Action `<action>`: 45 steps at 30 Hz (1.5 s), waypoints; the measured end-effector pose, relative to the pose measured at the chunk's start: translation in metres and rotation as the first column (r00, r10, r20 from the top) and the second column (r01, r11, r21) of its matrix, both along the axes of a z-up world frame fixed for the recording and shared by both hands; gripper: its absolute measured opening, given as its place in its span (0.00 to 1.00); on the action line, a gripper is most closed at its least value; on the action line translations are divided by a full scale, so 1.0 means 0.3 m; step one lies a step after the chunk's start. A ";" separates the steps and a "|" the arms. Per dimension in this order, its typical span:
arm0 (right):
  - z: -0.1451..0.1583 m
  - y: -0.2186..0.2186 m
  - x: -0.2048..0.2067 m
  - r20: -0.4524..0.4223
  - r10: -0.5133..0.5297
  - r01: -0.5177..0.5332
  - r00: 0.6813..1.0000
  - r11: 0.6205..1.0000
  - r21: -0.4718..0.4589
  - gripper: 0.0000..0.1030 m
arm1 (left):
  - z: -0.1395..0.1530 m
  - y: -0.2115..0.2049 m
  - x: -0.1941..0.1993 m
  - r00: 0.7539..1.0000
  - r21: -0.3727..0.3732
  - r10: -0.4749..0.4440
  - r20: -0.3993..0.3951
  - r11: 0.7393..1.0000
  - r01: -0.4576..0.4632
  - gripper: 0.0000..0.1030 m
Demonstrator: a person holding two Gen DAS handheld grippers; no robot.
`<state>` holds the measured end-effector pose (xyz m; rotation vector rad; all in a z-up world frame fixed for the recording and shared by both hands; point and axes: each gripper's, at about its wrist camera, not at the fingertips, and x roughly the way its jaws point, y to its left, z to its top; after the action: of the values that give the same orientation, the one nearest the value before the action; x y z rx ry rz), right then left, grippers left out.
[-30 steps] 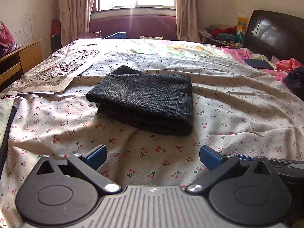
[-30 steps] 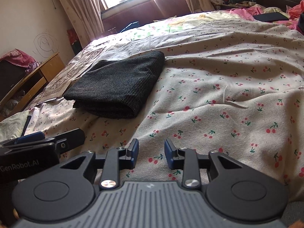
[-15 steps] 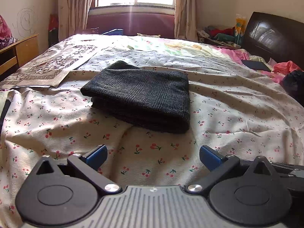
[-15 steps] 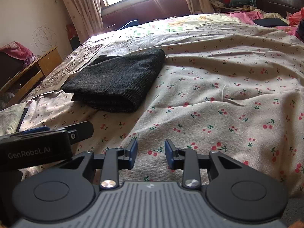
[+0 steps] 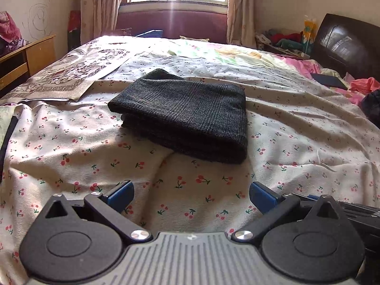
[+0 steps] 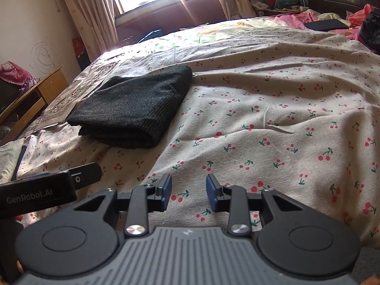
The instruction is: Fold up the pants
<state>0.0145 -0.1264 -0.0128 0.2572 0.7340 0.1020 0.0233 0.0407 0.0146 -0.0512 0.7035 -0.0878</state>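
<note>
Folded pants (image 5: 185,116) lie beyond both empty tools.

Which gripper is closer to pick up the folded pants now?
Probably the left gripper. The pants lie straight ahead of its wide-open, empty jaws. From the right gripper, they sit off to its left and farther away.

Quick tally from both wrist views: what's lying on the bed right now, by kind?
Folded dark pants: 1
Patterned mat: 1
Dark flat tablet-like item near the headboard: 1
Pink-red cloth heap: 1
Black bundle at the right edge: 1
Total: 5
</note>
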 end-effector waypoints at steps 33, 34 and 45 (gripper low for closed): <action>-0.012 0.003 0.010 -0.024 0.018 -0.017 1.000 1.000 0.012 0.33 | -0.005 -0.018 0.000 1.000 0.045 -0.008 -0.010 0.999 0.009 1.00; -0.013 0.003 0.010 -0.024 0.018 -0.018 1.000 1.000 0.010 0.33 | -0.004 -0.018 0.000 1.000 0.045 -0.007 -0.009 0.999 0.007 1.00; -0.008 -0.014 0.009 -0.019 -0.005 0.005 1.000 1.000 0.023 0.33 | -0.007 -0.026 0.001 1.000 0.070 0.002 -0.014 0.998 -0.001 1.00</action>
<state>0.0173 -0.1307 -0.0153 0.2827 0.7508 0.1036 0.0237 0.0330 0.0126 0.0151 0.7197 -0.0611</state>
